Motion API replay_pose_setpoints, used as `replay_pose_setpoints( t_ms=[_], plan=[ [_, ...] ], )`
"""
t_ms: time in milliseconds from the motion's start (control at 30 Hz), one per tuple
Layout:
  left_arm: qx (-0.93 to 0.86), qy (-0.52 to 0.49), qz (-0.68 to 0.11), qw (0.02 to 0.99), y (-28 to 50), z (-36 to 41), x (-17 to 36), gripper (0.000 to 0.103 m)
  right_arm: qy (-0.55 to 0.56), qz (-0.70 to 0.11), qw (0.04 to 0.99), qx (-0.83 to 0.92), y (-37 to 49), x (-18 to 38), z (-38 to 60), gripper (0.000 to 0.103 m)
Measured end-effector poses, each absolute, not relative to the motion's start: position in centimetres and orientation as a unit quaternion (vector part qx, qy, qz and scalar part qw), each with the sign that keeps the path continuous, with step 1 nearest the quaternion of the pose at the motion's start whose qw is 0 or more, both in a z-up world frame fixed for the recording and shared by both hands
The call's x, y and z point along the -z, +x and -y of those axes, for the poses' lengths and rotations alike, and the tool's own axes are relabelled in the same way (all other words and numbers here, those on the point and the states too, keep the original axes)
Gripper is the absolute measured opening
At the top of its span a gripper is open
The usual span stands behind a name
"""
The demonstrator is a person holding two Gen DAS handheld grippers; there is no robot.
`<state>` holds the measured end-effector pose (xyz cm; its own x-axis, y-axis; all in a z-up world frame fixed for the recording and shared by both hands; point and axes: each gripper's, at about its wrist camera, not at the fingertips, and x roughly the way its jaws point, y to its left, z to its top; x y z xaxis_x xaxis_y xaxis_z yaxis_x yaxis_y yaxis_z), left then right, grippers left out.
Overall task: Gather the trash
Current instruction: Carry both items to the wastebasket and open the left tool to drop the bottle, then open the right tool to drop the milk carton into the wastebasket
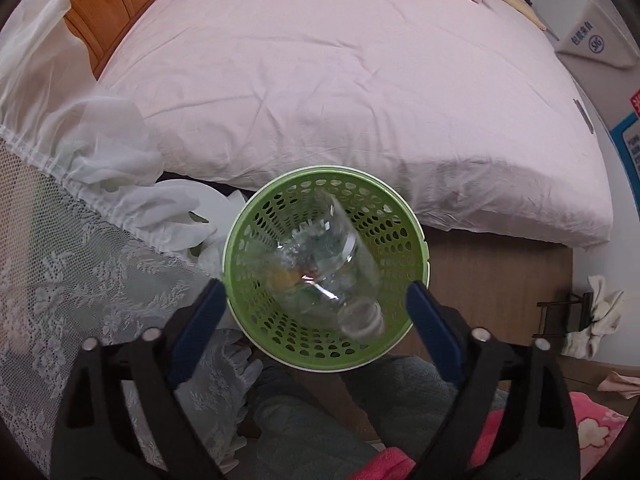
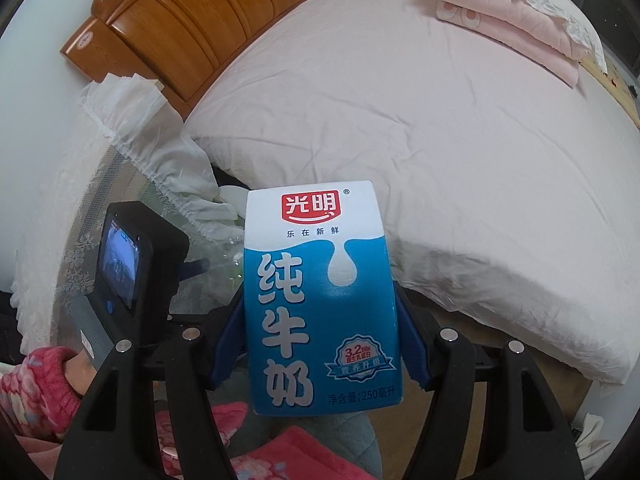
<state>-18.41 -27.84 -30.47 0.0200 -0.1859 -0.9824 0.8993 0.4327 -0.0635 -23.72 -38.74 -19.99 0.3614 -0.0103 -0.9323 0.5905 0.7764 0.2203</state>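
In the left wrist view I look straight down into a green perforated basket (image 1: pixel 256 248) that stands on the floor beside the bed. A clear plastic bottle (image 1: pixel 352 264), blurred, is inside the basket's mouth with its cap end toward me and no pad touching it. My left gripper (image 1: pixel 318 312) is open, with its blue pads (image 1: pixel 200 320) spread to either side of the basket rim. In the right wrist view my right gripper (image 2: pixel 320 340) is shut on a blue and white milk carton (image 2: pixel 316 280), held upright between the blue pads (image 2: pixel 412 344).
A bed with a pink sheet (image 1: pixel 340 80) and a wooden headboard (image 2: pixel 208 20) fills the background. White lace fabric (image 1: pixel 80 280) hangs at the left. A folded pink blanket (image 2: pixel 508 28) lies on the bed. A hand in a pink sleeve (image 2: pixel 40 384) holds the left tool. Socks (image 1: pixel 596 316) lie by the wall.
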Motion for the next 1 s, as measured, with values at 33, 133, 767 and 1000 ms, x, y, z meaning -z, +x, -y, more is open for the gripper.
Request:
replay_pose_setpoints(
  t_ms=[33, 133, 767, 1000],
  plan=[
    [0.427, 0.322, -0.548, 0.643, -18.7, 27.9, 29.9, 0.092, 0.275, -0.528, 0.780, 0.193, -23.9, 20.1, 39.1, 0.067],
    [0.429, 0.325, -0.537, 0.650, -19.1, 28.5, 28.6, 0.095, 0.280, -0.523, 0.782, 0.192, -24.2, 20.5, 39.4, 0.067],
    [0.359, 0.248, -0.539, 0.720, -15.7, 22.4, 18.1, 0.095, 0.280, -0.598, 0.743, 0.110, -19.5, 30.3, 37.2, 0.067],
    [0.342, 0.245, -0.547, 0.724, -15.6, 20.8, 18.3, 0.095, 0.265, -0.619, 0.734, 0.094, -18.3, 32.4, 35.6, 0.067]
  ],
)
